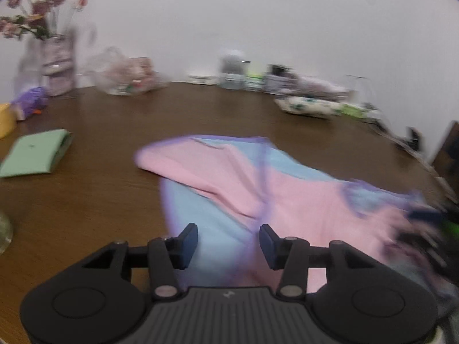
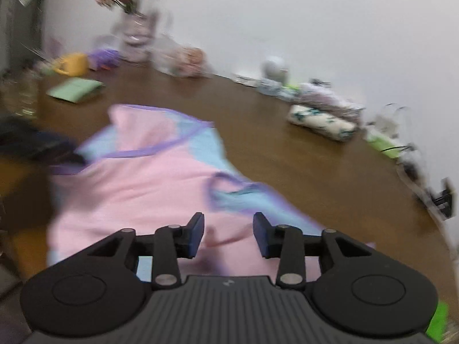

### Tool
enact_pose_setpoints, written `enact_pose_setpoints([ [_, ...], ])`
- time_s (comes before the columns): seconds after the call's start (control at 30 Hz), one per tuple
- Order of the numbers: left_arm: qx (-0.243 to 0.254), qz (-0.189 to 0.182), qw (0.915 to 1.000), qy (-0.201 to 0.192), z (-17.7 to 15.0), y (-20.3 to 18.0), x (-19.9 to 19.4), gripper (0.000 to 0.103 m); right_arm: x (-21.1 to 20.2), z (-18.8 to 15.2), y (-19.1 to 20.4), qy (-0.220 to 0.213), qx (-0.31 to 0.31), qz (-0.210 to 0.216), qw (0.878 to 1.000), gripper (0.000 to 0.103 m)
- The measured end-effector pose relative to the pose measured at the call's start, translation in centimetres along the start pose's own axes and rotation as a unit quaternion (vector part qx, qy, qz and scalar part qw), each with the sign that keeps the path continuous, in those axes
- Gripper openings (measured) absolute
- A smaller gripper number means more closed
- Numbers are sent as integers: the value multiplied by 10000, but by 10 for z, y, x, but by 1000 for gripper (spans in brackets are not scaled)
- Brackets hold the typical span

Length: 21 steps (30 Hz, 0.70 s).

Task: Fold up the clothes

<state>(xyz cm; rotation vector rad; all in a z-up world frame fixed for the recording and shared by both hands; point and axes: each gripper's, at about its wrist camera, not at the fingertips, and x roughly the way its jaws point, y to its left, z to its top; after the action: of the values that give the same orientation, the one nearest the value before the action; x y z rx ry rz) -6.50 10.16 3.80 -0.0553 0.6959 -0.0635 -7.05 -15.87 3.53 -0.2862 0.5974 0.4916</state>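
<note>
Green folded cloth [image 1: 36, 153]: laid flat at the left of the brown table [image 1: 94, 195], well apart from the garment.
Flower vase [image 1: 56, 66]: stood at the table's far left edge, against the white wall; blurred.
Left gripper [image 1: 228, 243]: held with its jaws spread; nothing is gripped between the blue pads [image 1: 189, 243], and the garment is seen in the gap beyond them.
Garment [image 1: 258, 195]: a pink and light-blue piece with purple trim, spread rumpled over the middle of the table, one flap lying doubled over itself.
Right gripper [image 2: 228, 235]: held with its jaws apart above the garment's near pink part [image 2: 137, 195]; nothing is pinched.
Rolled patterned cloth [image 2: 321, 121]: laid near the far right edge, among blurred clutter.
</note>
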Motion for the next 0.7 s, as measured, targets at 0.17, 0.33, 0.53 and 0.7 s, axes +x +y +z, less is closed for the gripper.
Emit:
enact_pose_setpoints([
  [0.17, 363, 5, 9991, 200, 2, -2, 32, 30, 2, -22, 12, 309, 63, 300, 9991, 37],
  [0.33, 633, 26, 9977, 260, -14, -4, 19, 10, 3, -30, -4, 450, 242, -8, 9987, 37],
  [0.53, 645, -541, 9950, 540, -42, -9, -25, 14, 27, -16, -38, 649, 345, -988, 9924, 37],
  [0.7, 359, -655, 9972, 37, -40, 9, -44, 29, 16, -8, -35, 316, 415, -721, 9960, 43],
])
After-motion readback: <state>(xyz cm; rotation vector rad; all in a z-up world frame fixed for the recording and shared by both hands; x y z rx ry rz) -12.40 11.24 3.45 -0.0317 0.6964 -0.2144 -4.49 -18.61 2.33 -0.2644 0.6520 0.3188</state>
